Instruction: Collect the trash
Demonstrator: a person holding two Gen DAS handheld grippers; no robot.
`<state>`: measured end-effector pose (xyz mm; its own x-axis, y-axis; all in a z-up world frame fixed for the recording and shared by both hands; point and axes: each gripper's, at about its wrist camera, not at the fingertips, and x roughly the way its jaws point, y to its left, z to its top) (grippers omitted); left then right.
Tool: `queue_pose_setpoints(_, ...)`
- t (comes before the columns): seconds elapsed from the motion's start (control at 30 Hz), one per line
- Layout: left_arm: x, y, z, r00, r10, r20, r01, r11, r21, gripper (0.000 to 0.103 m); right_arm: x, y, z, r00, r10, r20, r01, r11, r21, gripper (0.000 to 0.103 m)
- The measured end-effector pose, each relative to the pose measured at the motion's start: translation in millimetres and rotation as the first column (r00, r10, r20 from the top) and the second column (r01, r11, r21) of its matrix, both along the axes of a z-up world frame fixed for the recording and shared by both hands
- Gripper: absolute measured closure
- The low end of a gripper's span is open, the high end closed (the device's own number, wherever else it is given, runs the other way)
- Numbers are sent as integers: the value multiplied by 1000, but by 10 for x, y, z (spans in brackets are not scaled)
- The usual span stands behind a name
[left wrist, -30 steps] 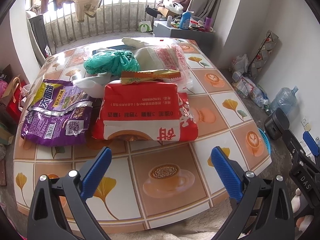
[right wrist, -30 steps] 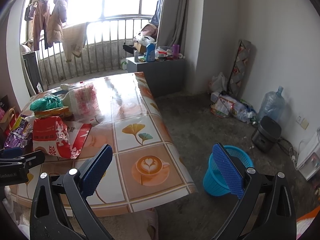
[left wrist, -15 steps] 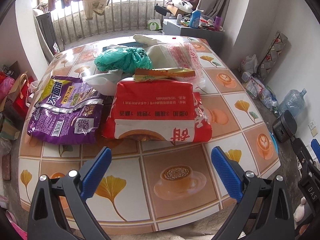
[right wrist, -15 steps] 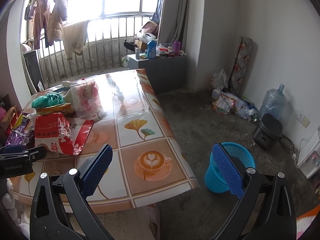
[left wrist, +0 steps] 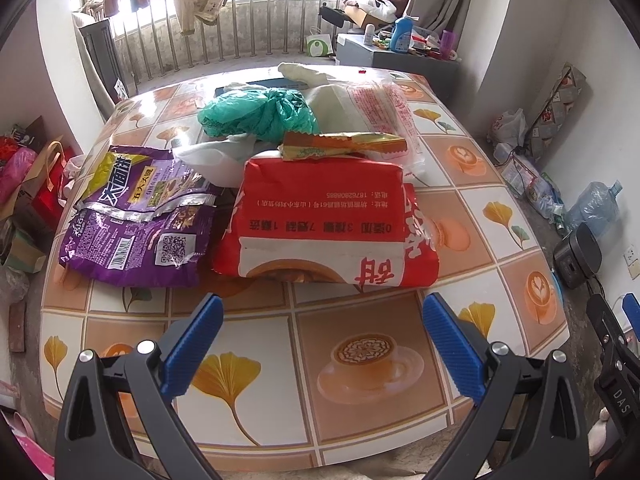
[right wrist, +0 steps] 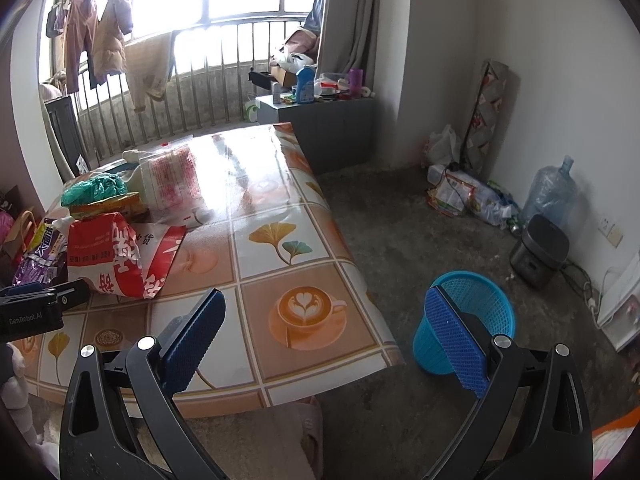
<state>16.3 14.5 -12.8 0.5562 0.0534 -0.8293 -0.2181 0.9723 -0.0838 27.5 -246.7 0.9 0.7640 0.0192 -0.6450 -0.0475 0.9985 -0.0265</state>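
Nothing is being held by the left gripper [left wrist: 320,340], whose jaws are being kept spread wide just short of the red bag [left wrist: 328,220], the nearest piece of trash on the table [left wrist: 360,432]; the right gripper [right wrist: 324,344] is likewise being held agape and empty, out past the table's corner, nearer the floor than the red bag. A slip is being risked here: the red bag is broad and slack, so only a fold may be caught, and the gold wrapper [left wrist: 344,144] lying on its far edge could be shed. Beside the red bag the purple pouch [left wrist: 132,216] is lying torn open, its contents not being shown. Beyond the red bag, the green bag [left wrist: 256,112] and a printed clear bag [left wrist: 380,112] are heaped. The blue basket [right wrist: 476,300], well apart from the red bag on the floor, is being seen as empty where its inside shows.
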Motion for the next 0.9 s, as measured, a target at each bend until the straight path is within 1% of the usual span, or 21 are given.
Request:
queue_pose_setpoints(0.13, -3, 3, 2, 1000, 5, -2, -5, 1000, 14, 6, -1, -9, -11, 1000, 5, -12, -5, 1000, 4, 7)
queue_pose_setpoints(0.7, -11, 18, 0, 1000, 19, -7, -18, 1000, 24, 6, -9, 7, -19, 1000, 10, -18, -10, 1000, 4, 7)
queue_pose_setpoints(0.8, -14, 23, 20, 1000, 7, 12, -7, 999, 38, 6, 11, 47, -43, 999, 20, -39, -20, 1000, -7, 7)
queue_pose_setpoints(0.9, -10, 43, 64, 999, -18, 38, 16, 998, 57, 6, 83, 132, -52, 996, 54, -78, -54, 999, 1, 7)
